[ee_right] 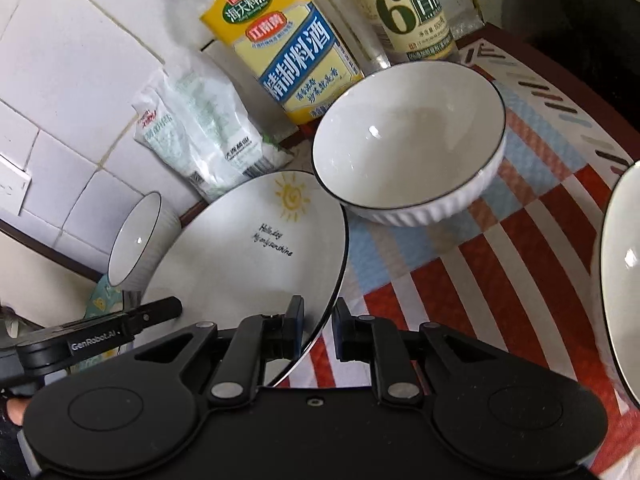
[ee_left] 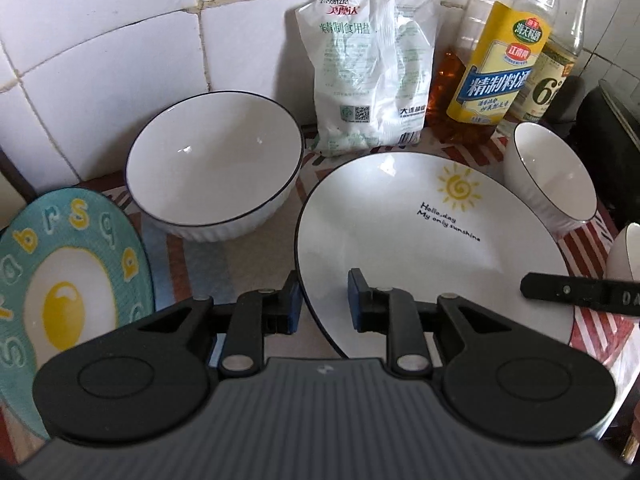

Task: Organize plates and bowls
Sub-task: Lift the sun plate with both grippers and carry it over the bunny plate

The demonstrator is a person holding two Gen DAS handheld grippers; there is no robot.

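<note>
hiding plate rim: right claw; far-right bowl cropped.

Left gripper fingers clamp the sun plate rim — right gripper opposite.

Plate reads "Hello, day / My only sunshine"; tool "GenRobot.AI".

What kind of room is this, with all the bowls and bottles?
Most likely a home kitchen counter. White wall tiles stand behind a bag of salt and a cooking wine bottle, with a white bowl and a sun plate on a patterned mat.
</note>
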